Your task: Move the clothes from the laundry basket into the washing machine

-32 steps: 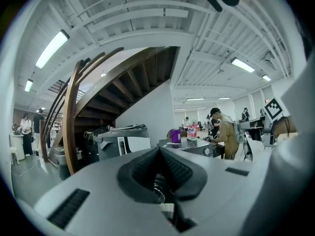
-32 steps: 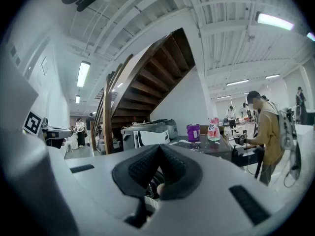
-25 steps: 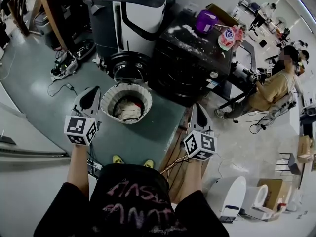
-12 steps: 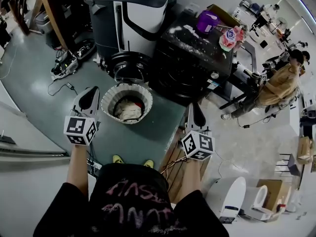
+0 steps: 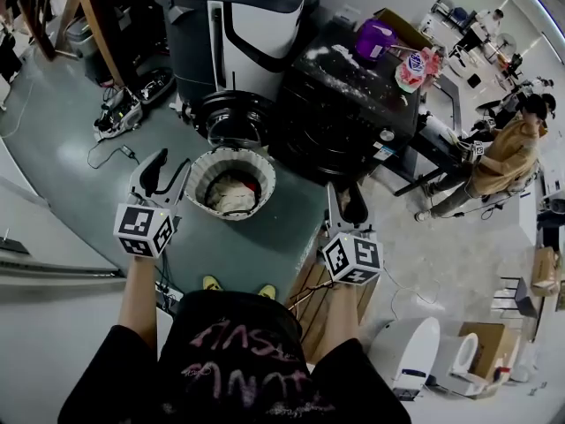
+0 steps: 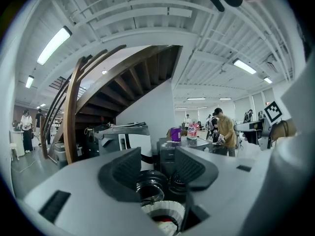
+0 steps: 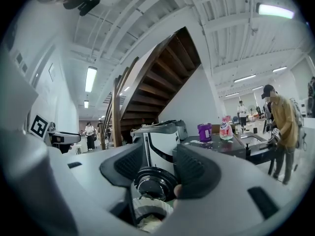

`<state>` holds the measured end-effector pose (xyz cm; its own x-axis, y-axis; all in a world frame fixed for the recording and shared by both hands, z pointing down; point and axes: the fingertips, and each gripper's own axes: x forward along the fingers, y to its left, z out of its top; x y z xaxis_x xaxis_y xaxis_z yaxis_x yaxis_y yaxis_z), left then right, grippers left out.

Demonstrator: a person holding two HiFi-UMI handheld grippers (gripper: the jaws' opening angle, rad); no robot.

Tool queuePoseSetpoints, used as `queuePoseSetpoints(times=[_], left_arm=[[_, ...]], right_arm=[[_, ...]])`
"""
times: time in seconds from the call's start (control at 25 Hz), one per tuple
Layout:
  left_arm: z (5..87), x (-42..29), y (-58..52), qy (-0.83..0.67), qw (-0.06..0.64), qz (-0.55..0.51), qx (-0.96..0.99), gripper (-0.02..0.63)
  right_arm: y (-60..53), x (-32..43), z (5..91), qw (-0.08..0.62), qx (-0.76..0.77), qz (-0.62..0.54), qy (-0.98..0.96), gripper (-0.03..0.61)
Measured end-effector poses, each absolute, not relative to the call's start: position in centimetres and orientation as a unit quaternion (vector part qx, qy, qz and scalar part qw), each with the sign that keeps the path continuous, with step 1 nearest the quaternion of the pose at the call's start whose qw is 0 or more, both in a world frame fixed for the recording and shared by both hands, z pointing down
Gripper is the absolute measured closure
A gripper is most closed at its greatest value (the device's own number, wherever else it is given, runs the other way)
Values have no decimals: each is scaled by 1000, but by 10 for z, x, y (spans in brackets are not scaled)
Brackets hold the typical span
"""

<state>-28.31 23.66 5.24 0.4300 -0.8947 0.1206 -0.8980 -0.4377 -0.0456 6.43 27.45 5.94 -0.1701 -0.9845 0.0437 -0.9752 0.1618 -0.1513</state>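
Observation:
A white ribbed laundry basket (image 5: 201, 168) stands on the grey floor ahead of me, with cream and red clothes (image 5: 231, 193) inside. Behind it is the dark washing machine (image 5: 349, 113), its round door (image 5: 231, 117) swung open to the left. My left gripper (image 5: 168, 168) is just left of the basket and my right gripper (image 5: 344, 194) is to its right. Both have just been opening and now stand open with nothing between the jaws. The left gripper (image 6: 157, 168) looks over the basket (image 6: 165, 211). Past the right gripper (image 7: 160, 171) I see the door (image 7: 155, 183) and basket (image 7: 147, 211).
A purple tub (image 5: 371, 38) and a pink pouch (image 5: 413, 67) sit on top of the washer. A black and white machine (image 5: 252, 25) stands behind the door. Cables and a power strip (image 5: 119, 113) lie at the left. A person in tan (image 5: 503, 153) is at the right.
Both grippers' jaws have gone from shut to open. The right gripper has shifted slightly. The person in tan at the right has stepped along.

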Motion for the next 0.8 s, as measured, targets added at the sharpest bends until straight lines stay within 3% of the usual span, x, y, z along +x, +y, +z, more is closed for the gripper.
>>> queuePoseSetpoints(times=[0.4, 0.8], left_arm=[[54, -298, 234, -535, 14, 61, 843, 400], [60, -345, 230, -531, 25, 43, 846, 400]], right_arm=[[265, 48, 61, 27, -638, -75, 766, 357], [242, -17, 57, 17, -628, -71, 775, 356]])
